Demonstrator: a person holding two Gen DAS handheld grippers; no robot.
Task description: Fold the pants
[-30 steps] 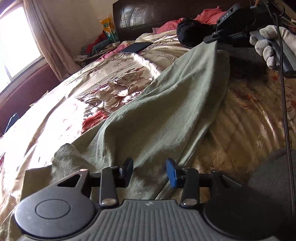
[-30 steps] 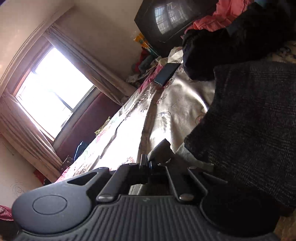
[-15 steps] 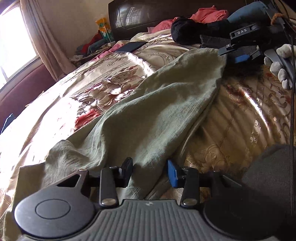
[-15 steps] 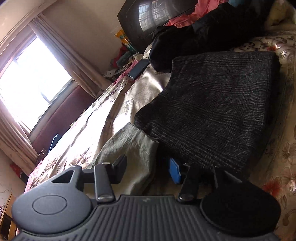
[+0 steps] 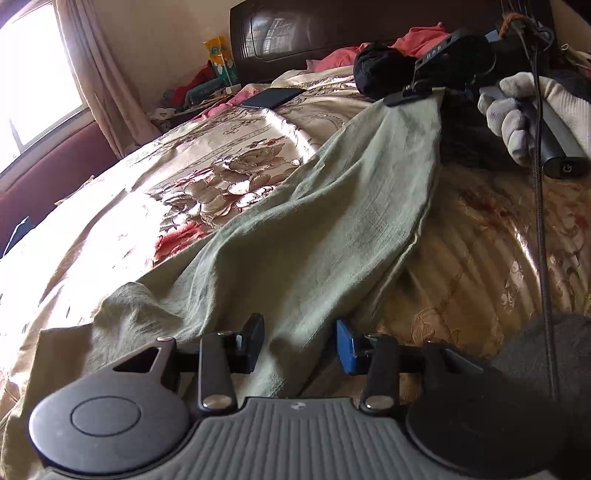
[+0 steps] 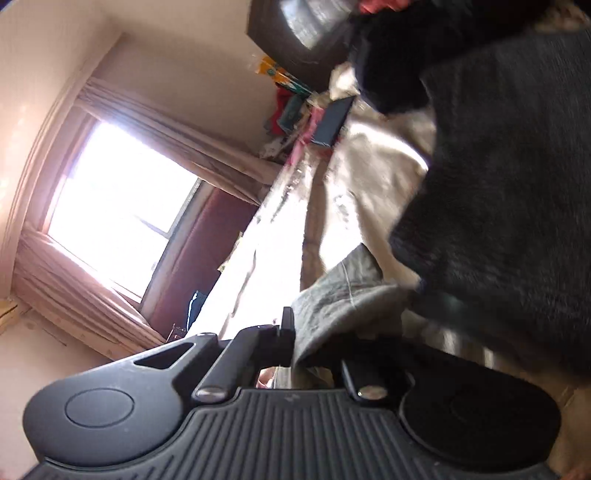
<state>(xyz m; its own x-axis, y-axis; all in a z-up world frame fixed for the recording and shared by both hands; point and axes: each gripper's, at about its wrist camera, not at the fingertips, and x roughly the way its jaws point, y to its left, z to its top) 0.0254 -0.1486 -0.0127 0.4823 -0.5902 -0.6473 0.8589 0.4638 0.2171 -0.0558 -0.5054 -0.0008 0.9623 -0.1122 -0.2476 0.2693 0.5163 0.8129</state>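
Spread across a bed with a gold floral satin bedspread point(image 5: 229, 177): sage-green cotton pants point(image 5: 295, 236), running toward the dark glossy headboard point(image 5: 332, 33). Near that headboard, right hand-held gripper point(image 5: 424, 92) just snapped closed, pinching the pants' far end. Left hand-held gripper point(image 5: 300, 345) spread, straddling the near end. Beside the headboard, a bright curtained window point(image 5: 33, 74).

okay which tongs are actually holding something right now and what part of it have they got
The right tongs are shut on the far end of the green pants, lifting it. The left tongs stand open over the near end, gripping nothing.
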